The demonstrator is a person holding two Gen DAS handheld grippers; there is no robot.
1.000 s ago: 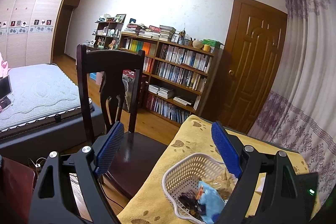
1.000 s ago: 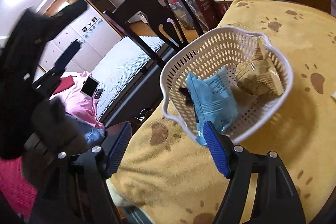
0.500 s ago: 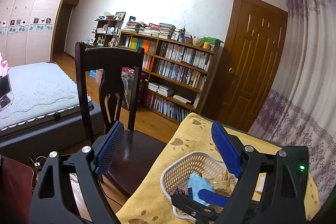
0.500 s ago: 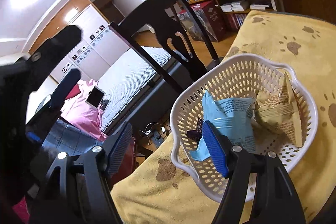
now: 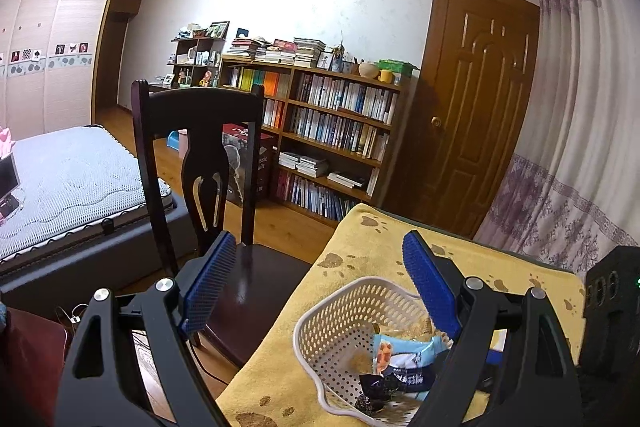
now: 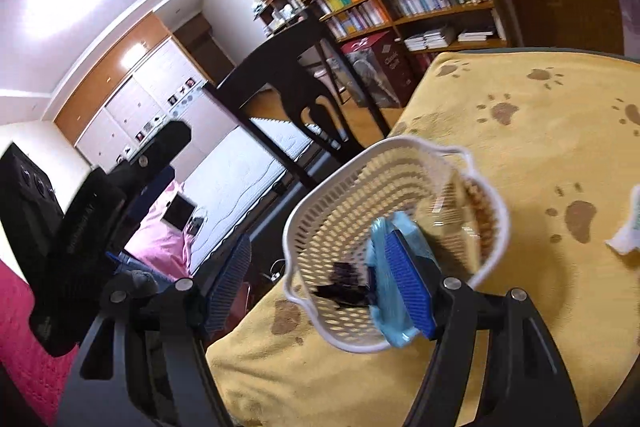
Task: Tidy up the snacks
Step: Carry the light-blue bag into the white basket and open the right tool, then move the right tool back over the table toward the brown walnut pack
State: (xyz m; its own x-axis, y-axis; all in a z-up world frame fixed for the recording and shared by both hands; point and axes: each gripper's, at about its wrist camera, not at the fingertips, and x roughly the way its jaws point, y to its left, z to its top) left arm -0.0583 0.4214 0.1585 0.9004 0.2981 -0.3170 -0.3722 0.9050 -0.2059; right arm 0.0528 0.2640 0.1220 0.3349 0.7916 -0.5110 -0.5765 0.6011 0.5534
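A white perforated basket sits on the yellow paw-print cloth. Inside lie a light-blue snack packet, a small dark packet and a tan packet. My left gripper hangs open above the basket's near side, holding nothing. My right gripper is open, its right finger inside the basket against the blue packet and its left finger outside the rim. The black left gripper body shows at the left.
A dark wooden chair stands against the table's left edge. Something white and green lies on the cloth to the right of the basket. Behind are a bed, a bookshelf and a brown door.
My right gripper has dropped lower and closer to the basket, so its right finger now reaches inside beside the blue packet. The left gripper has barely moved.
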